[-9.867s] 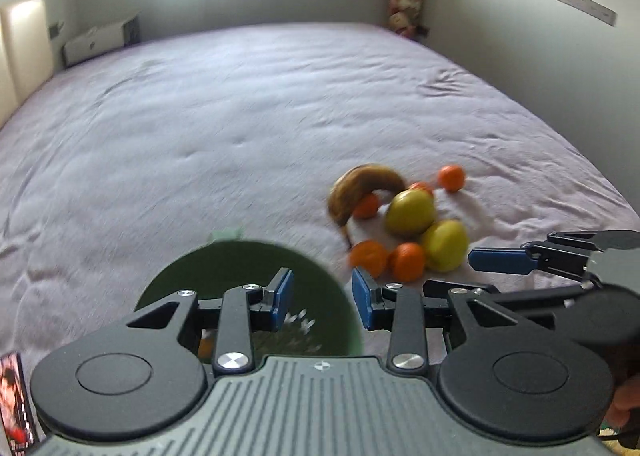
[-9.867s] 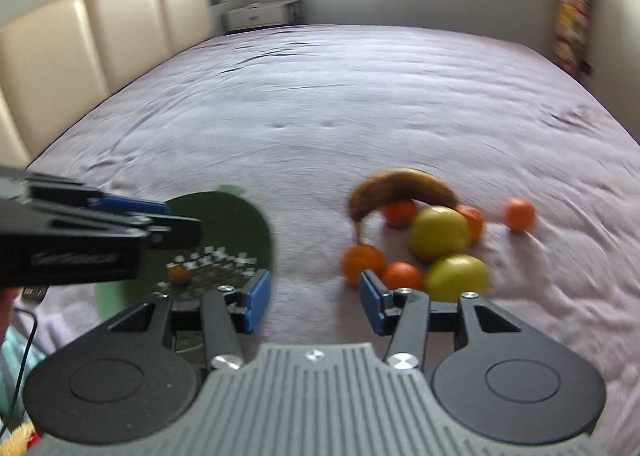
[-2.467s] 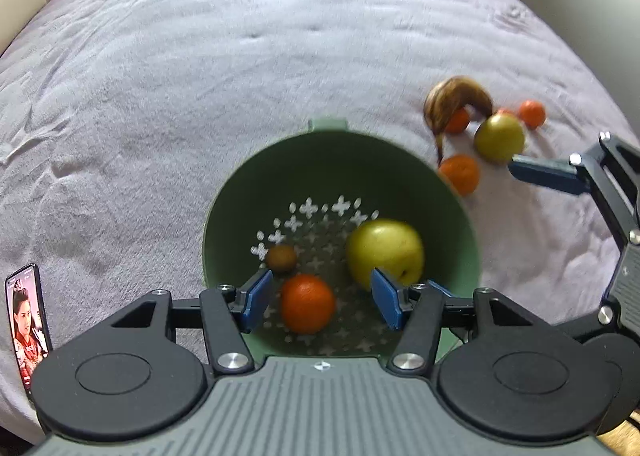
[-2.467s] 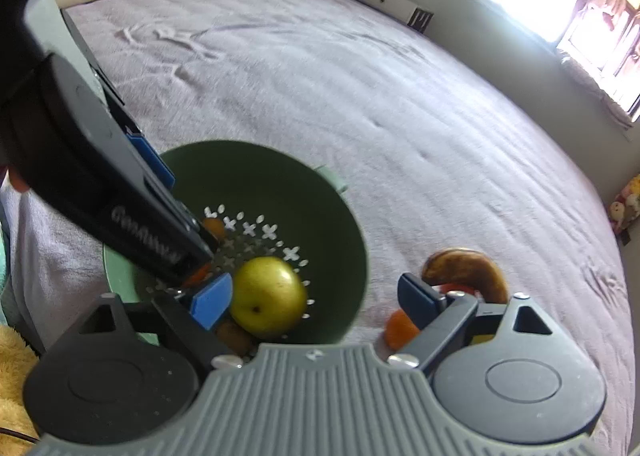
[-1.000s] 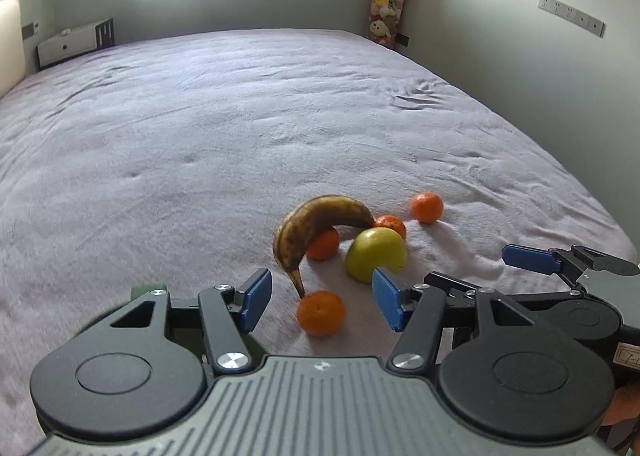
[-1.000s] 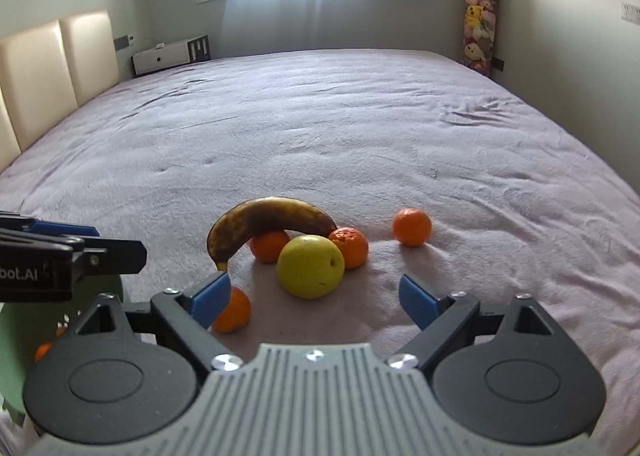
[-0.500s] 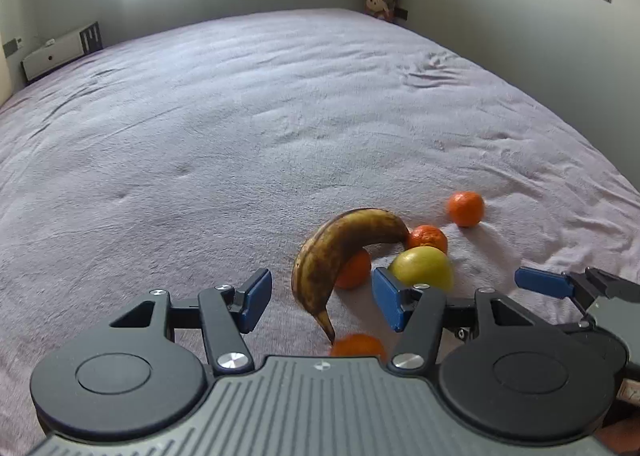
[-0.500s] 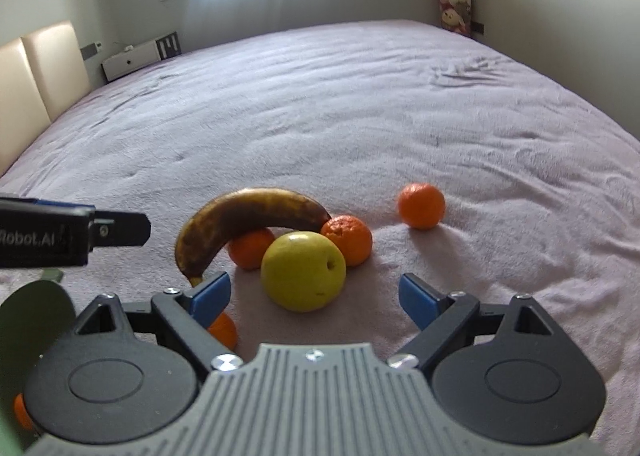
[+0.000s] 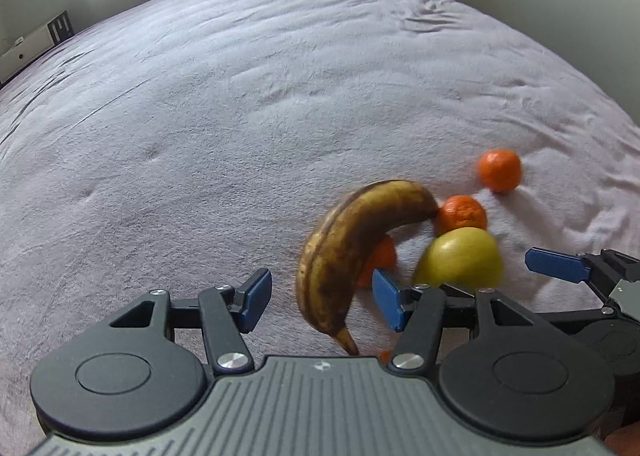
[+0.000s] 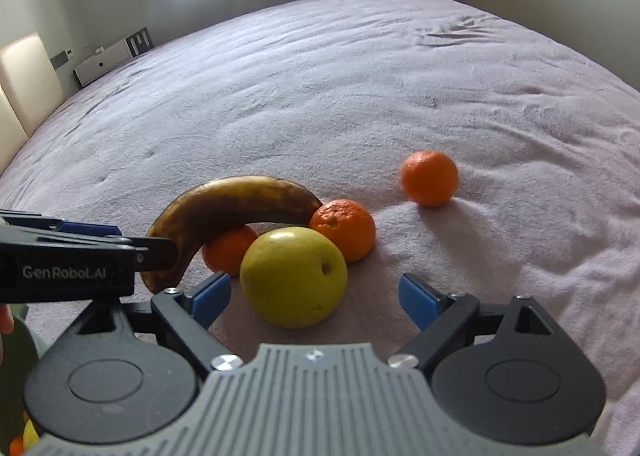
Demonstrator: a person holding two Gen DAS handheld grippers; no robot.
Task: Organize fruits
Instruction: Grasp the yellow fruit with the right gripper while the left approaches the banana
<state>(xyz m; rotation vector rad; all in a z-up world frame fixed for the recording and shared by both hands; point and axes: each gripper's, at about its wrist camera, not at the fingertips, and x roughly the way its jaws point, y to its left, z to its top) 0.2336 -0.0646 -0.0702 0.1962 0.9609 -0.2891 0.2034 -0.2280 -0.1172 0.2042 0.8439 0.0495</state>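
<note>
A brown-spotted banana lies on the purple bedspread with its stem end between the open fingers of my left gripper. A yellow-green apple lies just ahead of my open right gripper, which is empty. Three tangerines lie around them: one under the banana, one behind the apple, one apart at the right. The apple also shows in the left wrist view. The green bowl peeks in at the lower left with fruit in it.
The purple bedspread stretches far ahead. A beige headboard and a white unit stand at the left. Walls bound the right side. My left gripper's body shows in the right wrist view beside the banana.
Both grippers have moved forward and down toward the fruit pile. The banana's stem now lies between the left fingers and the apple is closer to the right fingers. The bowl has left the left view.
</note>
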